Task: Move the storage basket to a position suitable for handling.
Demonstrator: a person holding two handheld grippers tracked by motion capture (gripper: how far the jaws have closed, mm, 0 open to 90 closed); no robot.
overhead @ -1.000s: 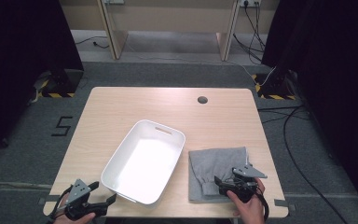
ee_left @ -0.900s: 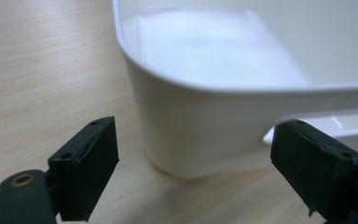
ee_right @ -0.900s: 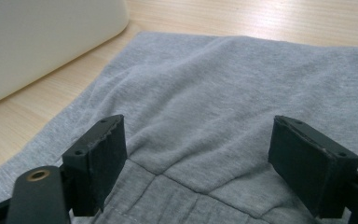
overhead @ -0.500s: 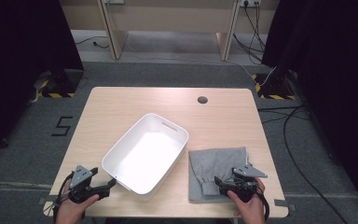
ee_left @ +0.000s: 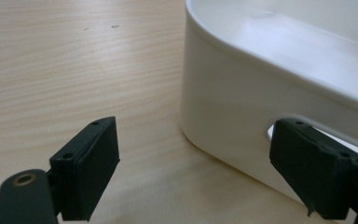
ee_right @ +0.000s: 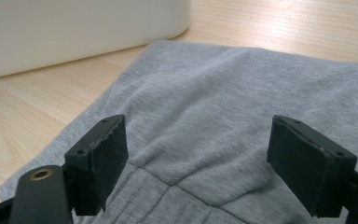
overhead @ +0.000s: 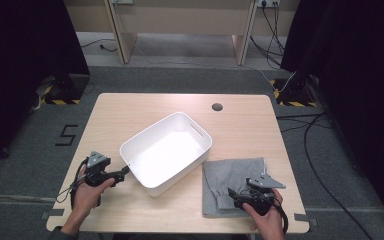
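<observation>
Two open claws, one bin, one folded grey garment.

Lower left of the high view, the left gripper (overhead: 122,173) stands wide at the white plastic bin's (overhead: 166,150) near corner, one jaw by its handle slot. Centre frame sits the bin, empty. Lower right, the right gripper (overhead: 232,195) gapes wide over the folded grey garment (overhead: 232,175) — best to drop lower, pinch a thick fold, then lift clear of the rim.

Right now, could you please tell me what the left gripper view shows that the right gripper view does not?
Left gripper view: the white plastic tub's handle slot, with the open left gripper at that end wall.

Right gripper view: the folded grey fabric garment beneath the open right gripper.

Both: the tub and the pale wooden table.
</observation>
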